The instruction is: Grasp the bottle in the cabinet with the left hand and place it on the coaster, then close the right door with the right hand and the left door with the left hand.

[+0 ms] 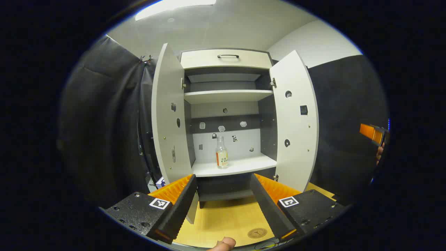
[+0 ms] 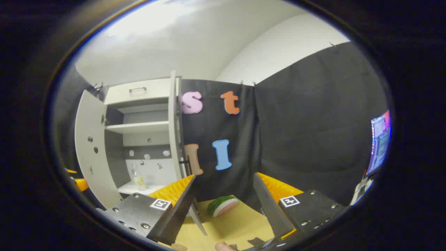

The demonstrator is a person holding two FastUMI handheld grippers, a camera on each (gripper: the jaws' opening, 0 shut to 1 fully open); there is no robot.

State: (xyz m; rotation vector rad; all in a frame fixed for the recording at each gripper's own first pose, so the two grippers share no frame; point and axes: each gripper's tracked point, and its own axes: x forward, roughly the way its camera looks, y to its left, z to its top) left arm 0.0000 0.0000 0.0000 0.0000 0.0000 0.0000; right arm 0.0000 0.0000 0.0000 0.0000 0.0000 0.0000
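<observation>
A small clear bottle with an orange label stands upright on the lower shelf of a white cabinet, seen again as the bottle in the right gripper view. Both doors stand open: the left door and the right door. My left gripper is open, well in front of the cabinet, fingers framing the bottle from afar. A round brown coaster lies on the wooden table below it. My right gripper is open and empty, off to the cabinet's right; the right door shows edge-on there.
The wooden table runs in front of the cabinet. A watermelon slice toy lies on the table near the right door's foot. A lit screen stands at the far right. Black cloth walls close in both sides.
</observation>
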